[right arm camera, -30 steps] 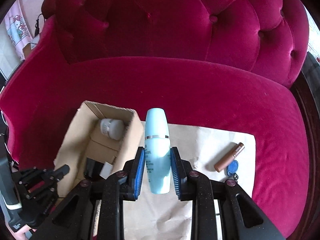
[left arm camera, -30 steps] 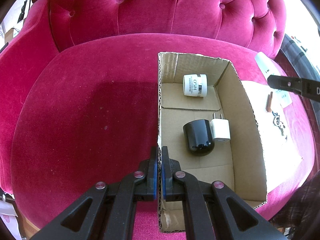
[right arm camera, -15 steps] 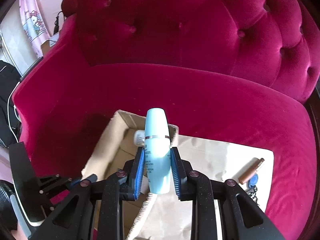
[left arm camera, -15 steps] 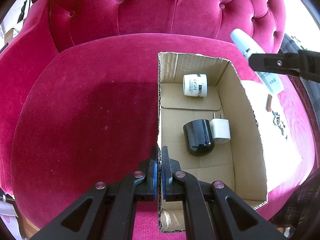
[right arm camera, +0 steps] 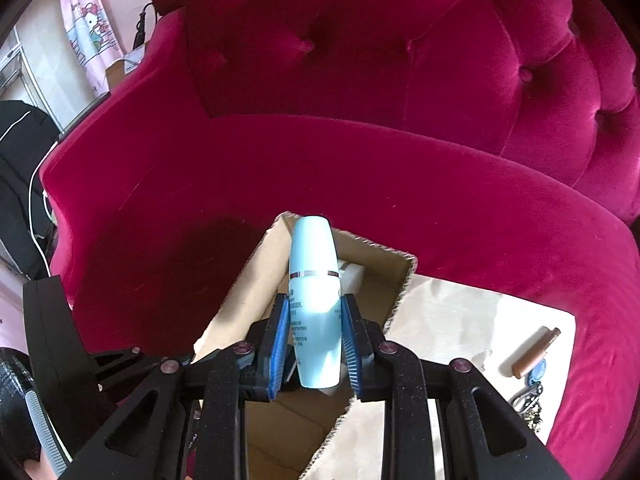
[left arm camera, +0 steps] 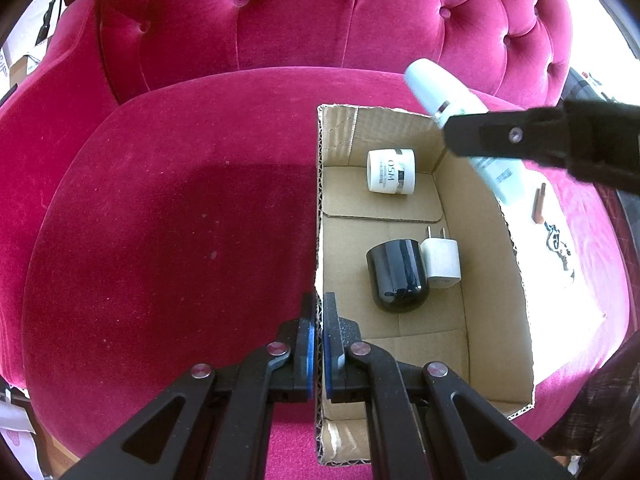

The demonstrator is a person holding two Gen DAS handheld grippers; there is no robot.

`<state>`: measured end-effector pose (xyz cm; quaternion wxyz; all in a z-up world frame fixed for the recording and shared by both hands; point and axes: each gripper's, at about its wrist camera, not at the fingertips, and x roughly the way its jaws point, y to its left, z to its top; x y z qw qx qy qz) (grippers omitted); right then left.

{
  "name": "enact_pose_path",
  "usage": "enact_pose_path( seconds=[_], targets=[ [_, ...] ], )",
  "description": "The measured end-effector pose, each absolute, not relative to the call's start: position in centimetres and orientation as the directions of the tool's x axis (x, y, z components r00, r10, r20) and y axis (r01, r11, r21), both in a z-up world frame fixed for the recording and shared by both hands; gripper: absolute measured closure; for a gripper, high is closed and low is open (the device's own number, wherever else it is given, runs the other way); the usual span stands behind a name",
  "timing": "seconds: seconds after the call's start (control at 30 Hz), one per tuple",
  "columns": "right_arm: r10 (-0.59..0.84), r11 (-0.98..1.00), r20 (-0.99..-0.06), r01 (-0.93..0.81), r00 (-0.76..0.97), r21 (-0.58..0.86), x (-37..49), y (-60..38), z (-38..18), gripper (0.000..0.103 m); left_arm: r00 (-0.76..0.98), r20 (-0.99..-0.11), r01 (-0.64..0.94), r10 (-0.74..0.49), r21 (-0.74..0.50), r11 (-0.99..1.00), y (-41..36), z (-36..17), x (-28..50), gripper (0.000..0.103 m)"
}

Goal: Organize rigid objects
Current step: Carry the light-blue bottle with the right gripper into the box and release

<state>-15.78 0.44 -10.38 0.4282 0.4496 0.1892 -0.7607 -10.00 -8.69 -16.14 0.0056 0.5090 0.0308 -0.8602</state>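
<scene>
An open cardboard box (left arm camera: 492,264) lies on a red velvet sofa. Inside it are a white jar (left arm camera: 391,171), a black jar (left arm camera: 396,276) and a white plug adapter (left arm camera: 441,264). My left gripper (left arm camera: 319,320) is shut on the box's left wall. My right gripper (right arm camera: 314,336) is shut on a light blue bottle (right arm camera: 314,304) and holds it above the box's far right corner; the bottle also shows in the left wrist view (left arm camera: 436,92). The box shows below it in the right wrist view (right arm camera: 256,292).
A sheet of brown paper (right arm camera: 452,320) lies right of the box. On it are a brown tube (right arm camera: 534,358) and a blue key fob with keys (right arm camera: 534,376). The sofa's tufted backrest (left arm camera: 320,12) rises behind.
My right gripper has carried the blue bottle leftward from over the paper to above the box. The left gripper has stayed clamped on the box wall.
</scene>
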Motion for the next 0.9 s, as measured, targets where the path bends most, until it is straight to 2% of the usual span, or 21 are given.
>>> enact_pose_path(
  seconds=[0.5, 0.77, 0.8, 0.9],
  targets=[
    [-0.438, -0.519, -0.888, 0.846, -0.138, 0.124, -15.1, -0.9, -14.2, 0.076, -0.482, -0.876, 0.043, 0.022, -0.049, -0.998, -8.7, -16.0, -9.8, 0.1],
    [-0.439, -0.518, -0.888, 0.846, -0.136, 0.127, -15.0, -0.9, -14.2, 0.075, -0.482, -0.876, 0.042, 0.022, -0.049, -0.998, -8.8, -16.0, -9.8, 0.1],
    [-0.435, -0.525, -0.889, 0.842, -0.143, 0.122, -15.1, -0.8, -14.2, 0.074, -0.482, -0.876, 0.043, 0.023, -0.049, -0.998, -8.8, -16.0, -9.8, 0.1],
    [-0.439, -0.543, -0.882, 0.833, -0.172, 0.108, -15.4, -0.5, -14.0, 0.045, -0.483, -0.876, 0.043, 0.021, -0.047, -0.998, -8.7, -16.0, -9.7, 0.1]
  ],
)
